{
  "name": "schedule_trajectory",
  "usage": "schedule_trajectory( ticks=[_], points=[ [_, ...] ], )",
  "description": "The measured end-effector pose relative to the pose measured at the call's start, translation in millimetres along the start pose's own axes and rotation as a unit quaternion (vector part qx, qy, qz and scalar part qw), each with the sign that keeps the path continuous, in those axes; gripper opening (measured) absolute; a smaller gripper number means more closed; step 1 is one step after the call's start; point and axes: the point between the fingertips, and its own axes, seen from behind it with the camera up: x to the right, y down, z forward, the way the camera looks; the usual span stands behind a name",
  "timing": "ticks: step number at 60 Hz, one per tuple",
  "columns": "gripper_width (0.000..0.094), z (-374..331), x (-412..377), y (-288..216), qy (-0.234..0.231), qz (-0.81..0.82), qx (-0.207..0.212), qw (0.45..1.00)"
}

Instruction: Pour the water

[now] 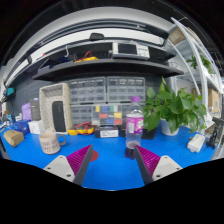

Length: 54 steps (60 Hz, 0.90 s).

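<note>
While you hold the gripper (112, 160) low over the blue table (110, 170), that tabletop fills the whole near ground and runs back to a cluttered wall. Above everything a dark shelf (95, 68) spans the back of the scene, with boxes resting on it, too small to identify. Below it sit grey drawer cabinets (105, 92) with many small compartments. To your right, a leafy green potted plant (172, 108) stands in a pale pot at the table's far side. To your left, a tall beige box with a dark arched opening (56, 108) stands upright near the back. Just left of it is a small purple container (27, 112).

Between that box and the plant, a row of small colourful blocks (100, 120) lines the back edge of the table. Right of them stands a white cup with a pink printed band (135, 123), upright, well beyond your fingers and slightly right of the gap between them. A ribbed pale cup (49, 142) sits closer on your left, apart from the left finger. A small grey cup (132, 145) rests just ahead of the right finger, not touching it.

Your two fingers are spread apart with nothing between them; the magenta pads (80, 158) face each other across bare blue table.
</note>
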Motion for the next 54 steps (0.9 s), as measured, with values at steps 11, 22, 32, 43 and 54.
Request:
schedule_trajectory(
  ticks=[11, 22, 32, 43, 54],
  points=[
    [0.0856, 44.3, 60.2, -3.1, 0.030, 0.006, 0.009, 0.999],
    [0.0854, 102.6, 87.7, -14.4, 0.044, 0.002, 0.015, 0.999],
    [0.0779, 134.5, 90.5, -27.5, 0.047, -0.006, 0.021, 0.999],
    [0.0513, 149.2, 80.1, -34.7, 0.047, -0.037, 0.022, 0.998],
    [0.0344, 149.2, 74.0, -35.1, 0.050, -0.061, 0.018, 0.997]
  ],
)
